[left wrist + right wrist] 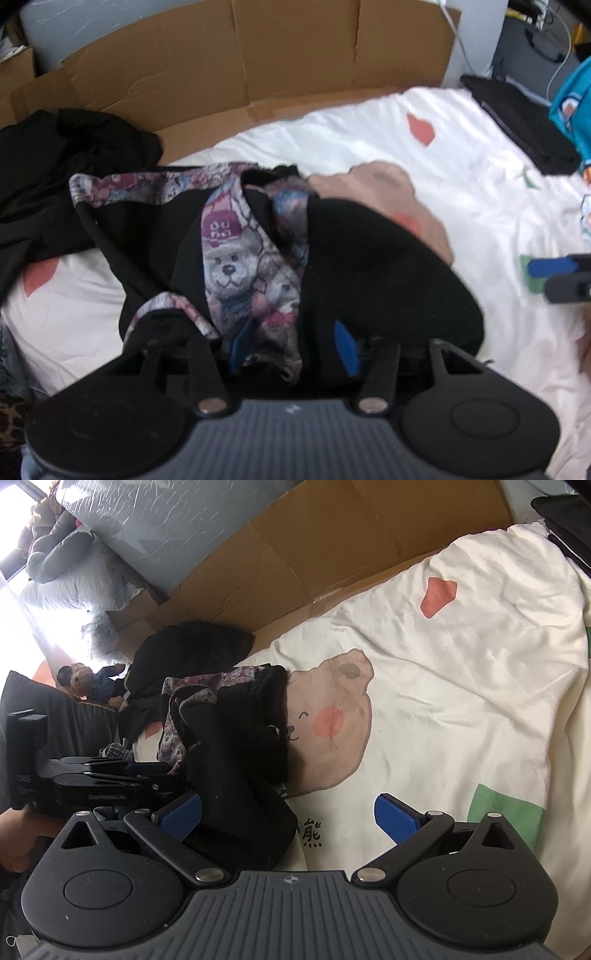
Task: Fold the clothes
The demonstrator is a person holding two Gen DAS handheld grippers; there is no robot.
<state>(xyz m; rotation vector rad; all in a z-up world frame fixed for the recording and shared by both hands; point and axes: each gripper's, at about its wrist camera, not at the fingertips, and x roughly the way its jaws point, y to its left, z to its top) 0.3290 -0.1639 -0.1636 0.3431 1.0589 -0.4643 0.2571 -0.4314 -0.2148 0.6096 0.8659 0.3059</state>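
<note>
The black garment with teddy-bear lining (255,258) lies bunched on the bed (461,184), running away from the half-spread left gripper (291,347) whose jaws straddle its near hem, while the right gripper (288,816) waits wide-spread just right.

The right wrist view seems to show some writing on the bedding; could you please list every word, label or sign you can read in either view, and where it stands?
"熊": printed in black on the white duvet, just below the bear drawing, in the right wrist view.
Marks on the purple cap of the teddy bear print on the black garment: too blurred to read.
No other readable text.
</note>
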